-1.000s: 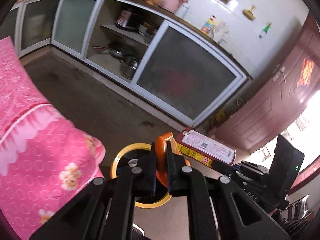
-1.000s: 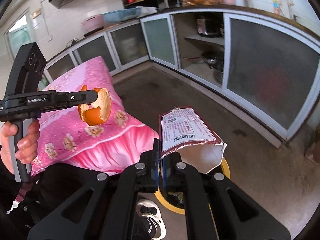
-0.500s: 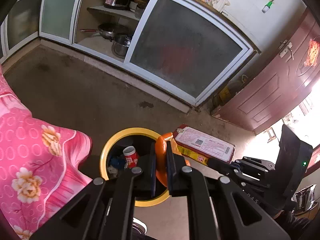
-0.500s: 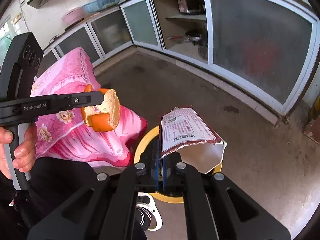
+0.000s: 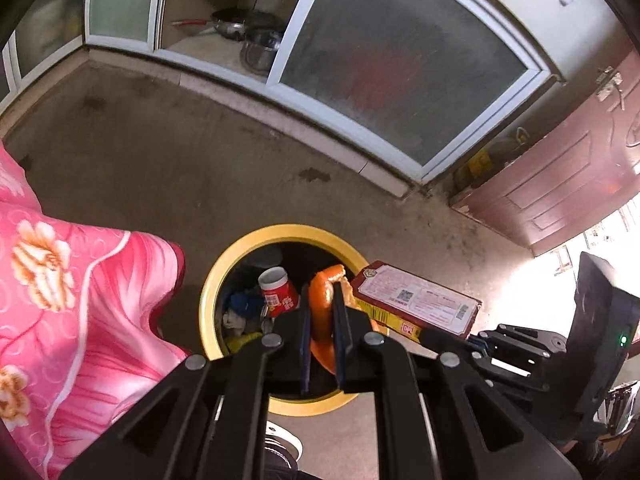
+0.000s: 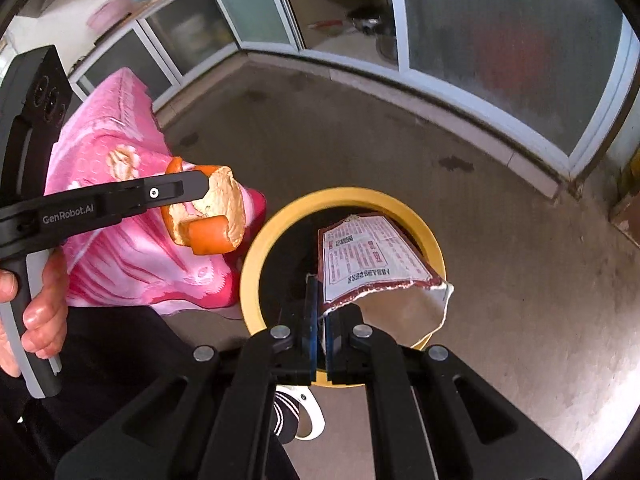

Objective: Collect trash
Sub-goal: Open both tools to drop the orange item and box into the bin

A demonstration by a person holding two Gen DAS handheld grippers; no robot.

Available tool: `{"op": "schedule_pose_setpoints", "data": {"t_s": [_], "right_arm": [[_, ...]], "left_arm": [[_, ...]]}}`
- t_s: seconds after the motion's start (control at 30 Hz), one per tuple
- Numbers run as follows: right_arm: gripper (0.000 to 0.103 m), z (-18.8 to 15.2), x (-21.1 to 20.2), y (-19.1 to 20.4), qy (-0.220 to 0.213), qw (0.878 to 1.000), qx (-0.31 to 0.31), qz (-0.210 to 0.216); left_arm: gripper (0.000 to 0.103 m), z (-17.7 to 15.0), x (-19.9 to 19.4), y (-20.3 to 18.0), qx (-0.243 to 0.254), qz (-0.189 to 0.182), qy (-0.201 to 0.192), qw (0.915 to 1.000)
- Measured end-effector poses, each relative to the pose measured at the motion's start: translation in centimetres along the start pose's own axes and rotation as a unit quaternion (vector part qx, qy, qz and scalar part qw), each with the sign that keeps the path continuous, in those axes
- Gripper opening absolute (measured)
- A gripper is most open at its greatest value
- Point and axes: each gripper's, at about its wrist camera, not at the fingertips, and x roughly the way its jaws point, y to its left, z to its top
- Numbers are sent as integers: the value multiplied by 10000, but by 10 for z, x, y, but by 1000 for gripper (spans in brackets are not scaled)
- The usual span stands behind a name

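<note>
A yellow-rimmed trash bin (image 5: 256, 244) (image 6: 280, 216) stands on the floor below both grippers. My left gripper (image 5: 322, 300) (image 6: 208, 190) is shut on a curl of orange peel (image 5: 320, 304) (image 6: 212, 220), held over the bin's mouth. My right gripper (image 6: 320, 300) (image 5: 424, 332) is shut on a torn red snack wrapper (image 6: 368, 260) (image 5: 420, 300), which hangs over the bin's right side. Inside the bin lie a red-and-white cup (image 5: 278, 290) and other scraps.
A pink flowered cloth (image 5: 60, 300) (image 6: 120, 168) drapes beside the bin at left. A hand (image 6: 36, 312) holds the left gripper's handle. White cabinets (image 5: 400, 72) with pots line the far wall, a red door (image 5: 560, 184) at right. A shoe (image 6: 300, 412) shows beneath.
Both grippers have sunk toward the bin and tilted further down. The bin's mouth now shows fully, with the peel and the wrapper closer above it.
</note>
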Motion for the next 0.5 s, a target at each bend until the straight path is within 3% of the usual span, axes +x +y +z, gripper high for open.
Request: {"op": "schedule_pose_setpoints", "data": {"t_s": [0.13, 0.2, 0.27, 0.33, 0.4, 0.5], "right_arm": [[3, 2, 14, -1, 239, 9997, 33, -68], [4, 3, 22, -2, 421, 9991, 68, -18], [11, 1, 28, -5, 596, 9981, 115, -102], [42, -2, 29, -10, 638, 9976, 217, -163], [67, -6, 20, -15, 448, 9981, 402, -165], [69, -14, -1, -18, 177, 9977, 539, -371]], "left_arm": [[9, 2, 11, 1, -28, 42, 73, 10000], [24, 2, 13, 0, -40, 1, 103, 9999], [75, 1, 9, 4, -139, 108, -3, 9998], [81, -2, 1, 7, -175, 143, -173, 9996], [84, -3, -3, 9, -178, 134, -156, 9996], [89, -9, -17, 13, -300, 131, -338, 9989]]}}
